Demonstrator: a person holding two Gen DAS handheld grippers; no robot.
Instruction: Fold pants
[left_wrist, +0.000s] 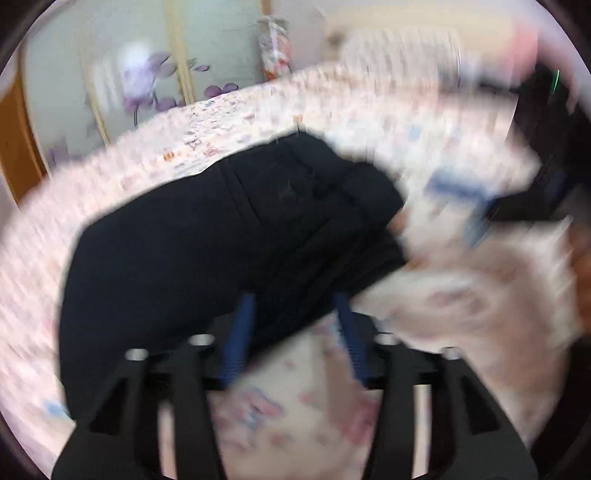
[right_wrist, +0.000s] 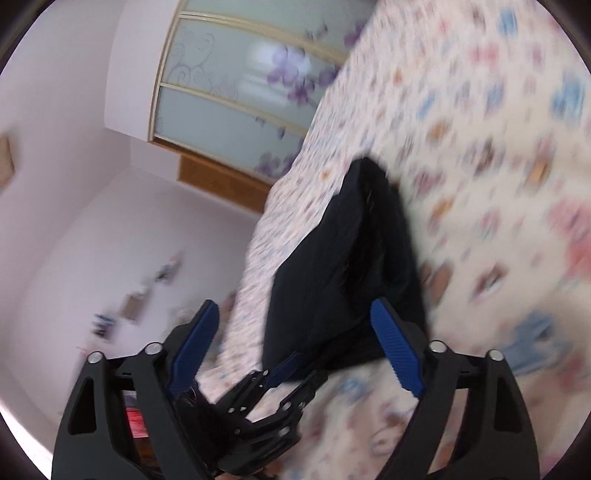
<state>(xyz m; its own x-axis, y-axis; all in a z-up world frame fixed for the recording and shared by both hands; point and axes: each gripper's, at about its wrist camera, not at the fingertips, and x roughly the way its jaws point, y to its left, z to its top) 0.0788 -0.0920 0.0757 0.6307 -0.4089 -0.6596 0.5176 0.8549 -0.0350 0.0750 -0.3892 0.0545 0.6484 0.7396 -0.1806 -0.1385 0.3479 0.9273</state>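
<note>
- Pants (left_wrist: 229, 236), dark navy and folded into a thick bundle, lie on a bed (left_wrist: 122, 177) covered in a pale floral sheet; both views are blurred.
- Left wrist view shows the bundle from above: its long axis runs from the lower left up toward the upper right, where stacked folded edges face the right.
- Left gripper (left_wrist: 293, 332) has its blue fingers (left_wrist: 242, 332) apart, their tips over the near edge of the pants; nothing is pinched between them.
- Right wrist view, rolled sideways, shows what the other view does not: the pants (right_wrist: 332, 266) lie close to the bed's edge (right_wrist: 258, 236), and beyond that edge are a pale floor and a frosted sliding door (right_wrist: 243, 96) with purple flowers.
- Same view shows the left gripper (right_wrist: 273, 373) from outside, reaching to the near end of the pants.
- Right gripper (right_wrist: 295, 325) stands wide apart, empty, with the near end of the pants between its fingers but not pressed.
</note>
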